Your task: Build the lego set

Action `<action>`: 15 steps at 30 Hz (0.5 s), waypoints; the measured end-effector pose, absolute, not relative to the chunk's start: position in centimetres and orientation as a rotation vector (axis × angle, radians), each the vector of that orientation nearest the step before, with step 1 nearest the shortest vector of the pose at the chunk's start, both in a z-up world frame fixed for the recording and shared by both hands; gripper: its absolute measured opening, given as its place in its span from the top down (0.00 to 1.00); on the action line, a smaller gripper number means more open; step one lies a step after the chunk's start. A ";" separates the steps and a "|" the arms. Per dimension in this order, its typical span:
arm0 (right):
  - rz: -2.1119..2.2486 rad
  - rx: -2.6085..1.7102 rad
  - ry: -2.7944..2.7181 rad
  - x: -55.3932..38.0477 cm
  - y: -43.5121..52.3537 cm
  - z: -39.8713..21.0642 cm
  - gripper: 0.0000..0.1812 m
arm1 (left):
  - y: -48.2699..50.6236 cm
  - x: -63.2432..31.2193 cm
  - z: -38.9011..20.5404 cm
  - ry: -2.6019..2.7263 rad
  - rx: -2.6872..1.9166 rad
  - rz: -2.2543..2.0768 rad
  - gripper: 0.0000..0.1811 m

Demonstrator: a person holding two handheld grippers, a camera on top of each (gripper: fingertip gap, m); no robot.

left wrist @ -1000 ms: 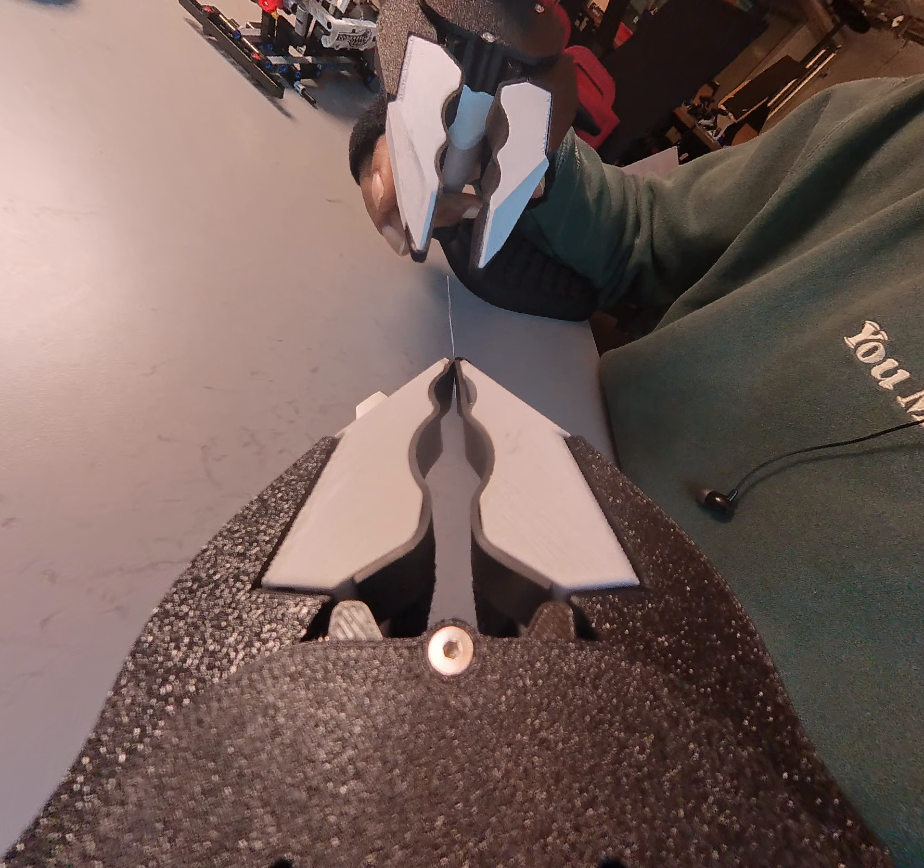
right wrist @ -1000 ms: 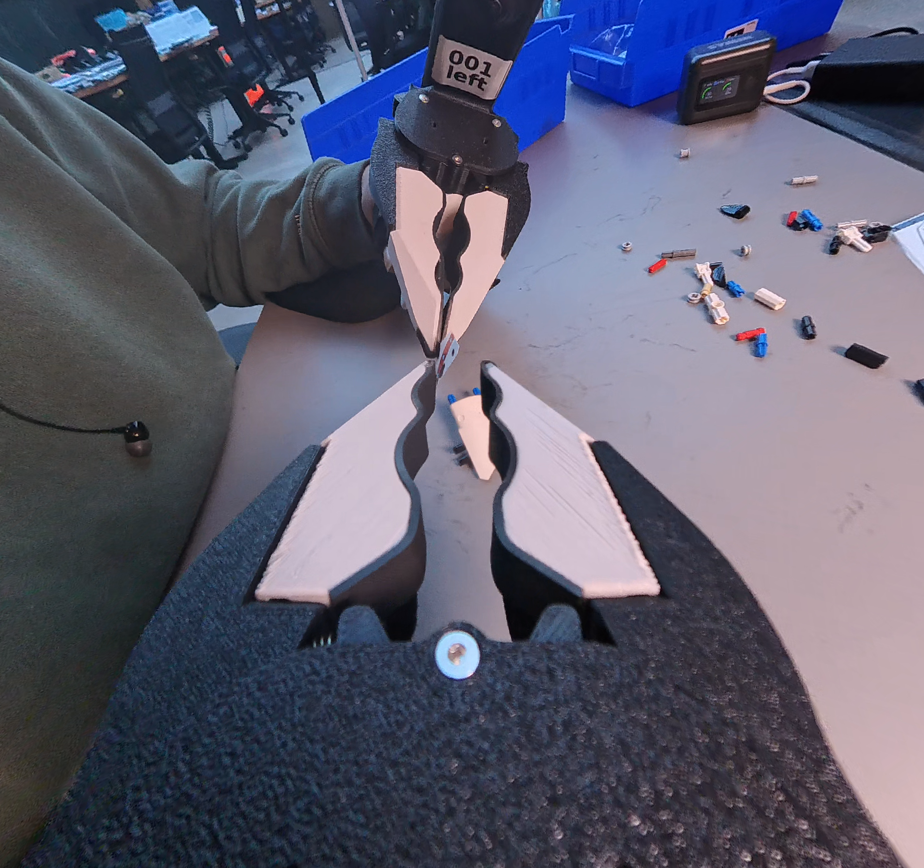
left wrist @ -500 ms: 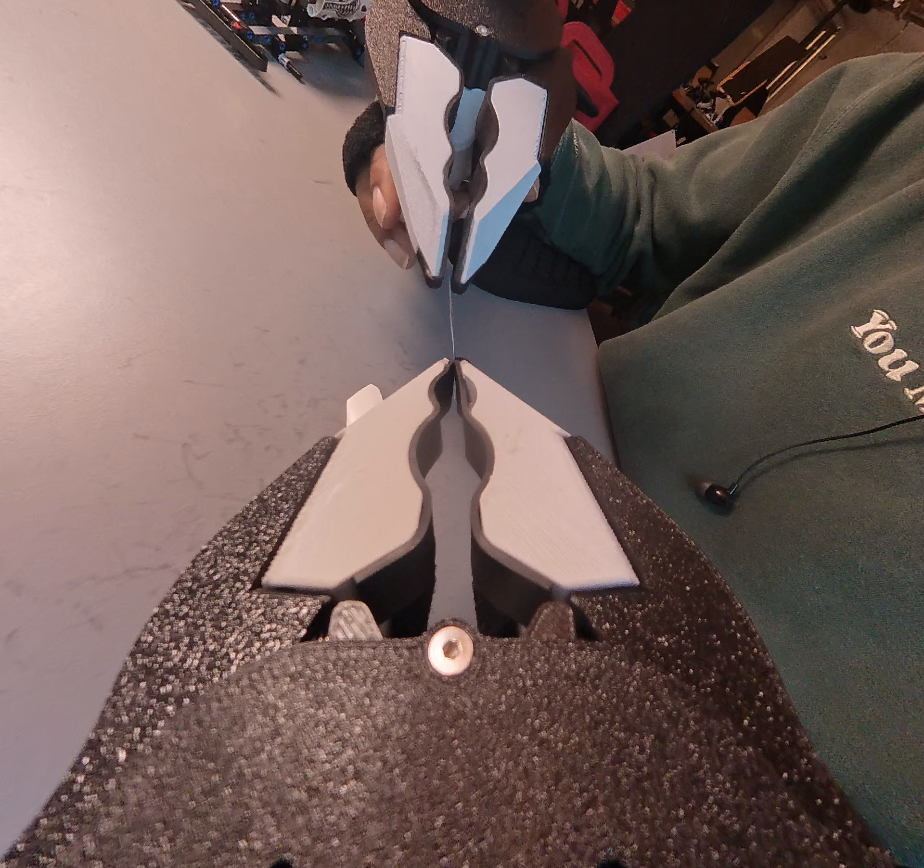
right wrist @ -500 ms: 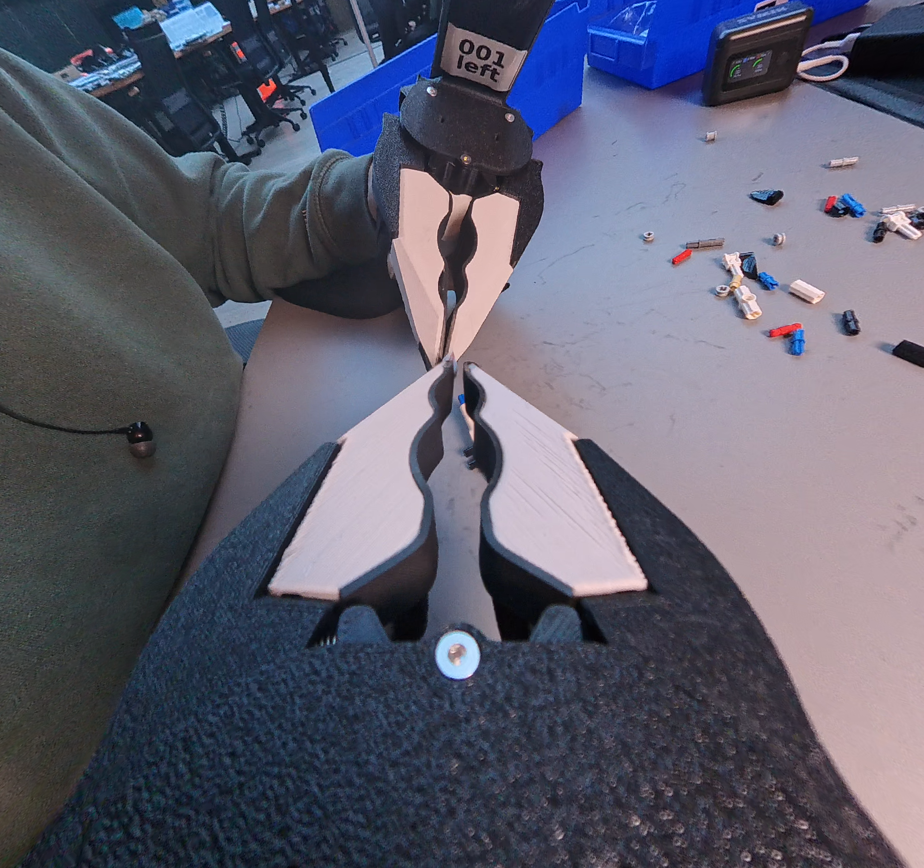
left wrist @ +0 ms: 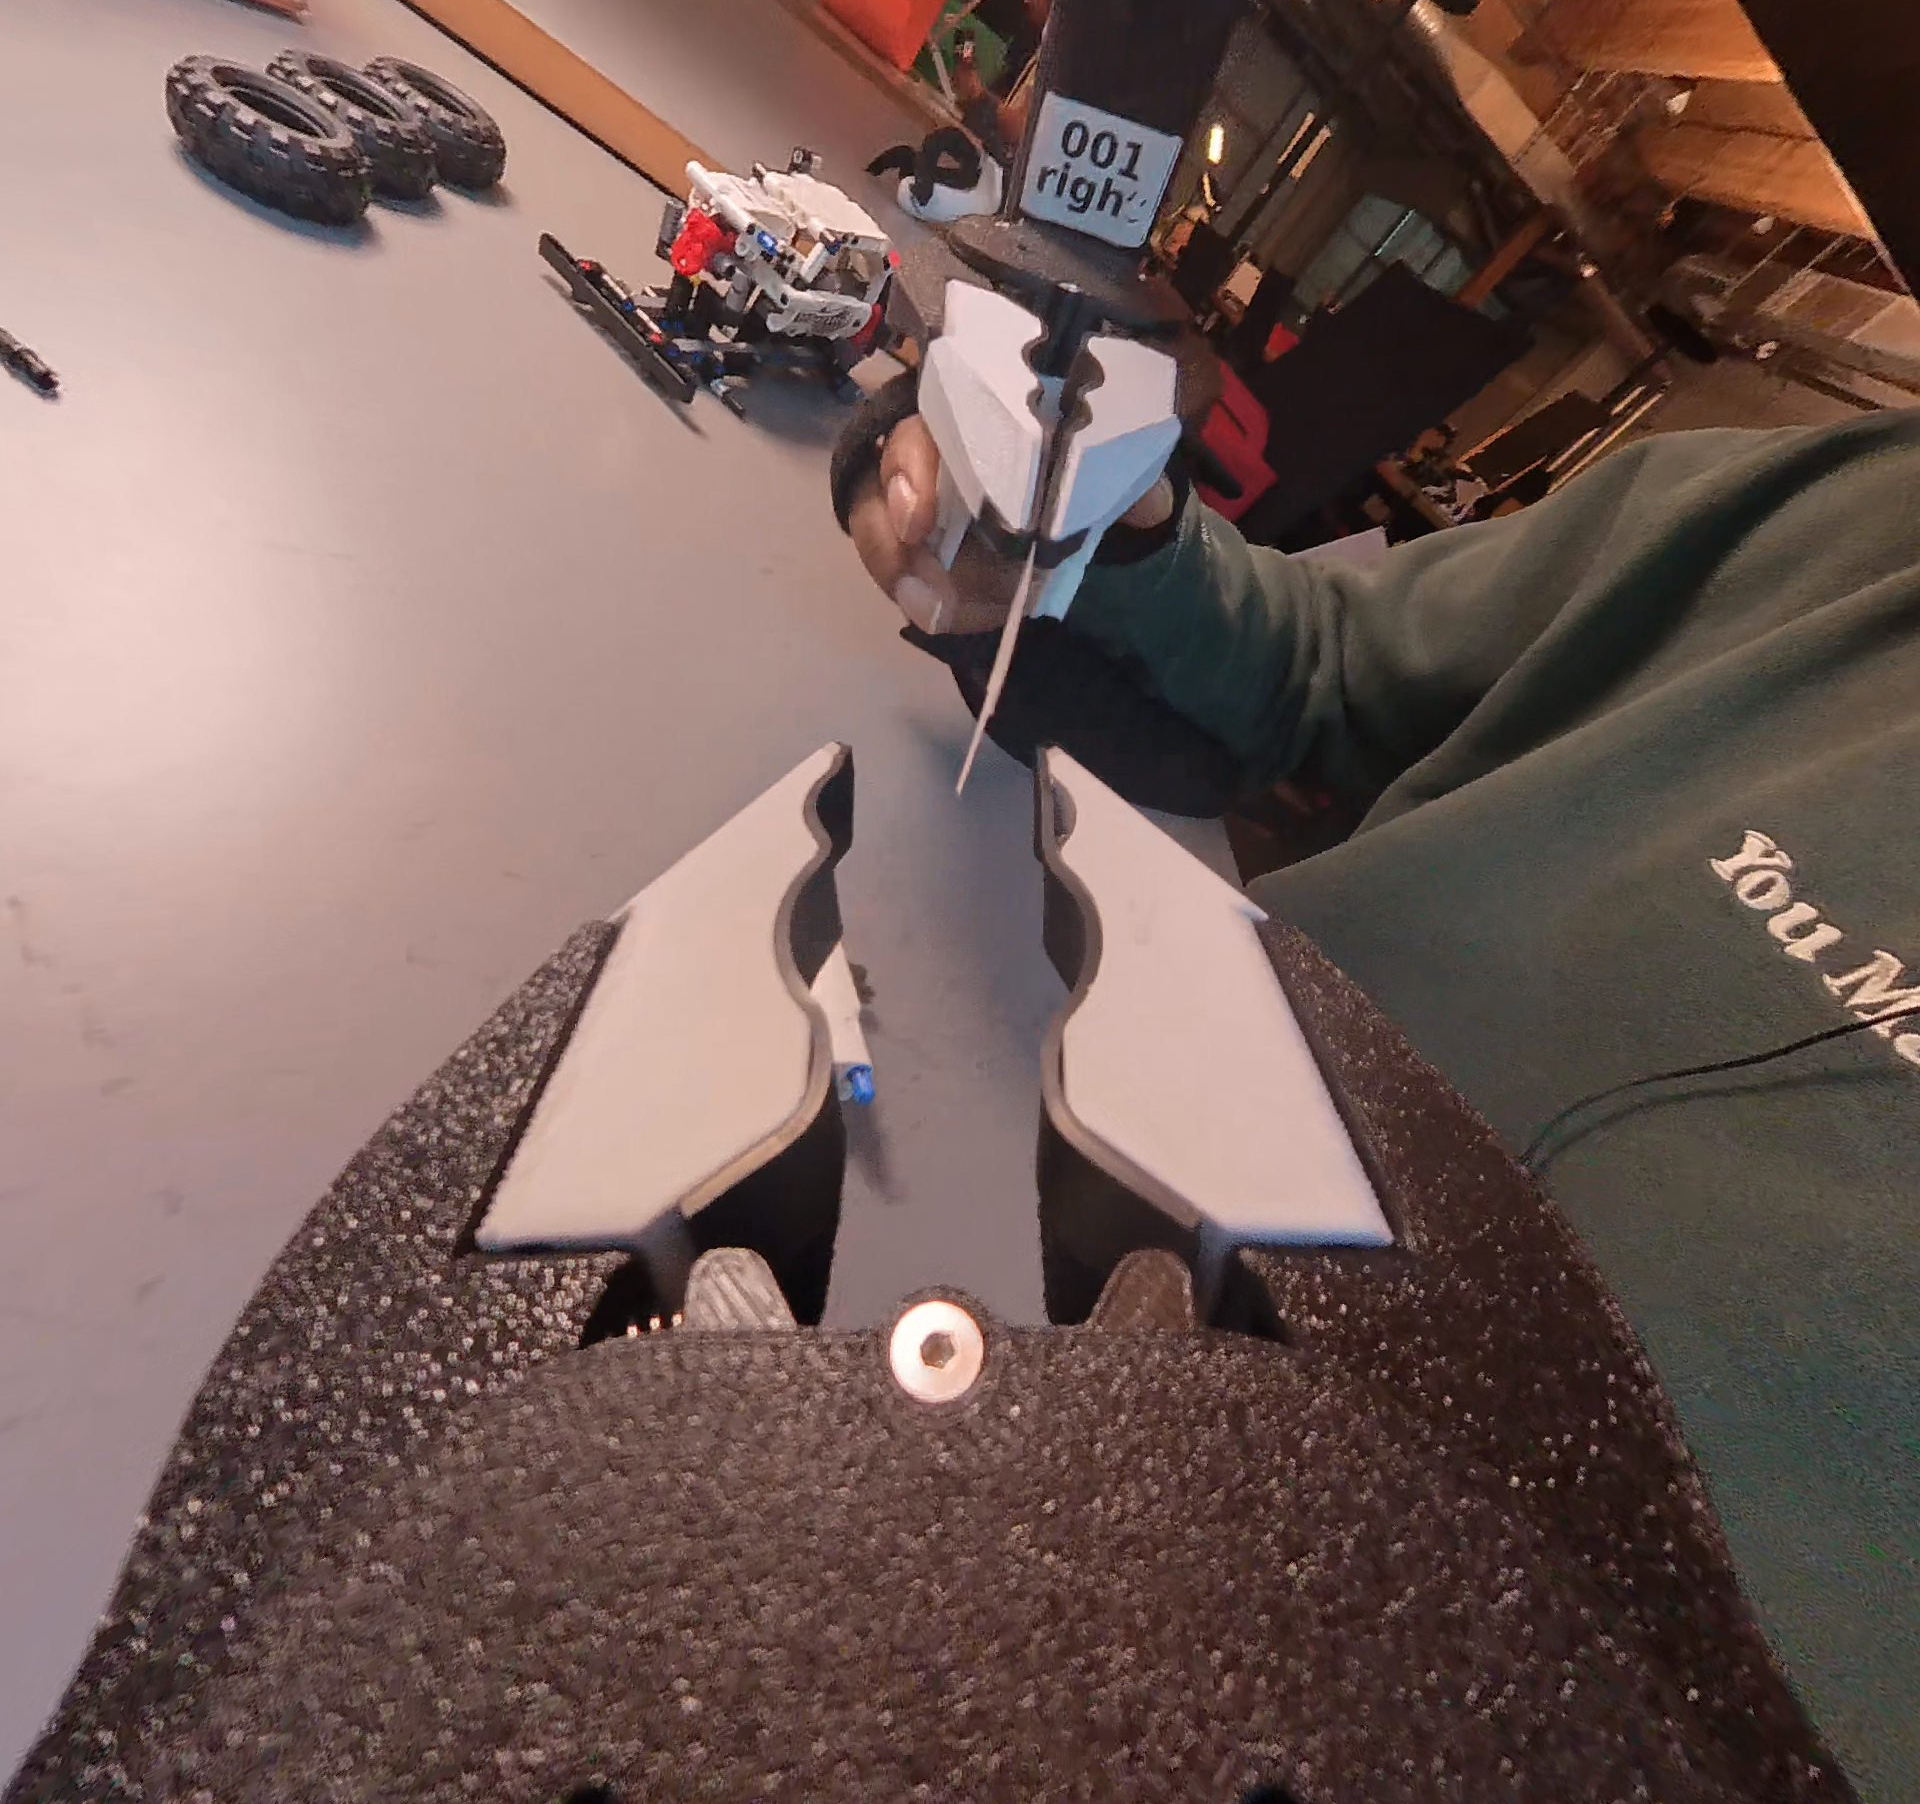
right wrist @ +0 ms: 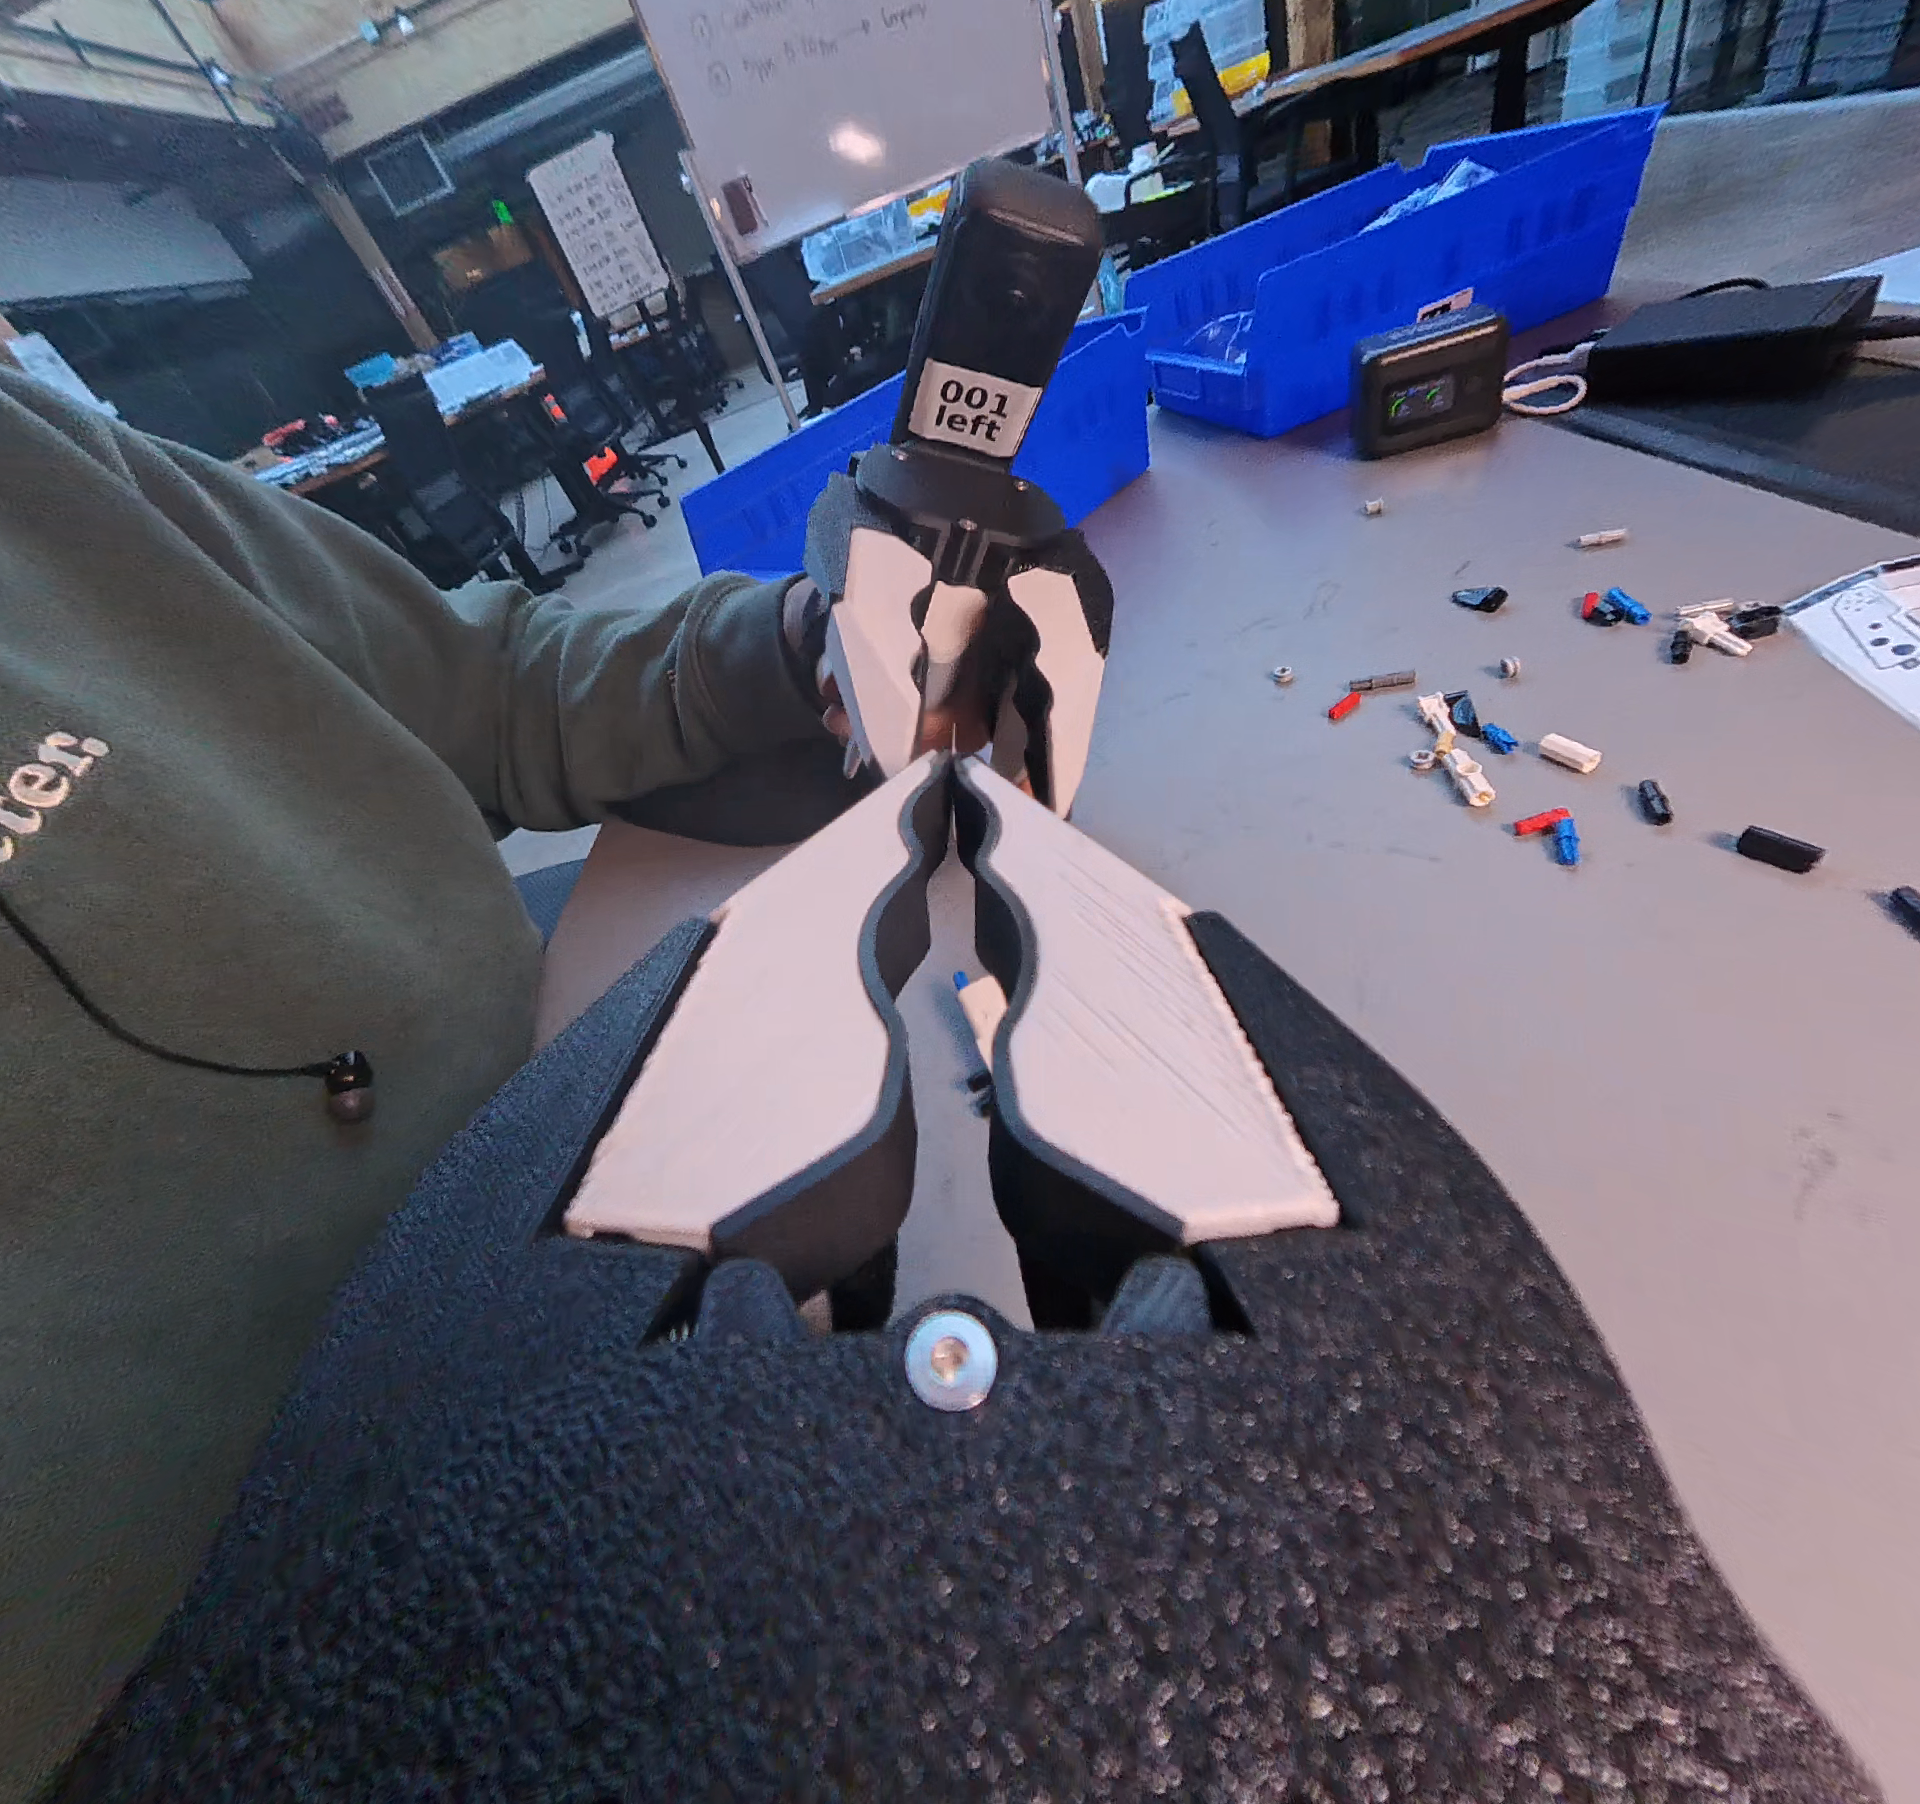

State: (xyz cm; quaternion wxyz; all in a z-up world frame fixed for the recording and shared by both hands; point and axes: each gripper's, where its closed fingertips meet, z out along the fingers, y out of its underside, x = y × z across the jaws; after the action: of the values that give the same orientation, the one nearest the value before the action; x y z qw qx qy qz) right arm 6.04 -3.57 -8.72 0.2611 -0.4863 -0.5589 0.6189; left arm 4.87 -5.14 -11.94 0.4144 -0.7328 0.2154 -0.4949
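My right gripper (right wrist: 951, 769) is shut on a thin flat sticker-like strip (left wrist: 987, 705), seen edge-on. In the left wrist view the right gripper (left wrist: 1023, 559) hangs above and ahead, with the strip pointing down from it toward my left gripper (left wrist: 940, 767). The left gripper is open and empty, its jaws on either side of the strip's lower end without touching it. A small white lego piece with a blue pin (left wrist: 847, 1027) lies on the grey table under both grippers; it also shows in the right wrist view (right wrist: 977, 1011).
A partly built white lego vehicle (left wrist: 774, 284) and three black tyres (left wrist: 332, 128) stand farther off. Loose small pieces (right wrist: 1455, 746), an instruction sheet (right wrist: 1870, 632), blue bins (right wrist: 1403, 268) and a black device (right wrist: 1429, 393) are to the right. A green sweatshirt is close by. Across from one pair of fingers to the other is roughly 4 centimetres. Both grippers' tips are roughly 35 centimetres from the partly built white lego vehicle (left wrist: 774, 284).
My left gripper has opened and let go of the thin strip. My right gripper has closed on the strip, and both grippers have tilted up from the table.
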 end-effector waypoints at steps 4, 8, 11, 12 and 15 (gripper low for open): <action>1.762 -1.327 -1.358 5.8 -2.6 -7.2 1.00 | -5.2 5.5 -10.9 0.533 -1.777 -1.261 0.87; 1.840 -1.341 -1.272 6.0 -2.0 -6.4 1.00 | -4.9 5.3 -10.0 0.480 -1.729 -1.264 0.94; 1.867 -1.345 -1.260 6.0 -2.0 -6.3 1.00 | -4.6 4.7 -9.4 0.424 -1.697 -1.273 0.96; 1.868 -1.345 -1.258 6.0 -2.0 -6.3 1.00 | -4.6 4.6 -9.2 0.413 -1.690 -1.285 0.97; 1.879 -1.344 -1.251 6.0 -2.1 -6.2 1.00 | -4.4 4.4 -9.3 0.392 -1.691 -1.297 0.97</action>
State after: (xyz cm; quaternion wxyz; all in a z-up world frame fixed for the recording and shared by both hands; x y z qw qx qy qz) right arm 5.97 -2.08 -6.21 0.2546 -0.4947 -0.4606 0.6916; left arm 4.45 -4.44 -9.28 0.4682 -0.6896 0.1599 -0.5288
